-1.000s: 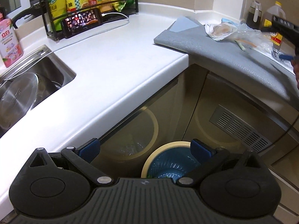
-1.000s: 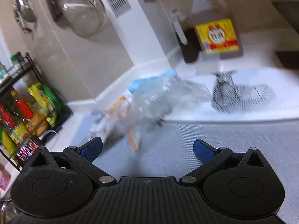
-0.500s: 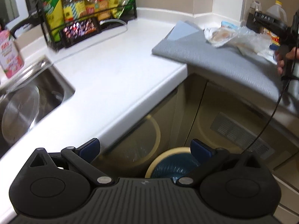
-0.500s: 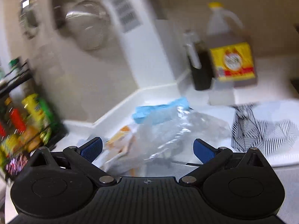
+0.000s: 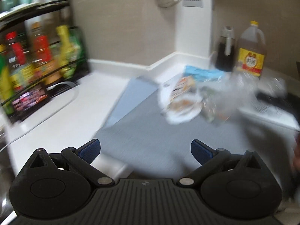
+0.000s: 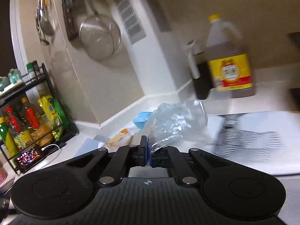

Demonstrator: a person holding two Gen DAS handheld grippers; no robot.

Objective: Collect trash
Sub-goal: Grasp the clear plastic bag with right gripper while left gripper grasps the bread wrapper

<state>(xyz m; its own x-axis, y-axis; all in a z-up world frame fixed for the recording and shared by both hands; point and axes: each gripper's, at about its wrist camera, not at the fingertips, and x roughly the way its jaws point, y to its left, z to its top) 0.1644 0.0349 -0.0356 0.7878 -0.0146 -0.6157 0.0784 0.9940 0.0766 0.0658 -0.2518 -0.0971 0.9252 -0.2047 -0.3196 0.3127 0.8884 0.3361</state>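
My right gripper (image 6: 146,150) is shut on the edge of a clear crumpled plastic bag (image 6: 176,121) and holds it above the counter. Behind it lie a blue wrapper (image 6: 143,119) and an orange-printed wrapper (image 6: 120,140). In the left wrist view the same trash is blurred: a white printed wrapper (image 5: 180,101), the blue wrapper (image 5: 202,74) and the clear plastic bag (image 5: 230,97), over a grey mat (image 5: 150,129). My left gripper (image 5: 145,149) is open and empty, low over the mat's near edge, short of the trash.
A yellow-labelled oil jug (image 6: 229,63) and a dark bottle (image 6: 200,80) stand in the corner behind the trash. A condiment rack (image 5: 37,60) with a phone (image 5: 30,98) is at the left. A strainer (image 6: 99,37) hangs on the wall. A striped cloth (image 6: 247,135) lies right.
My right gripper has closed on the clear plastic bag and lifted it. My left gripper has swung up from the bin below the counter to face the mat and the trash.
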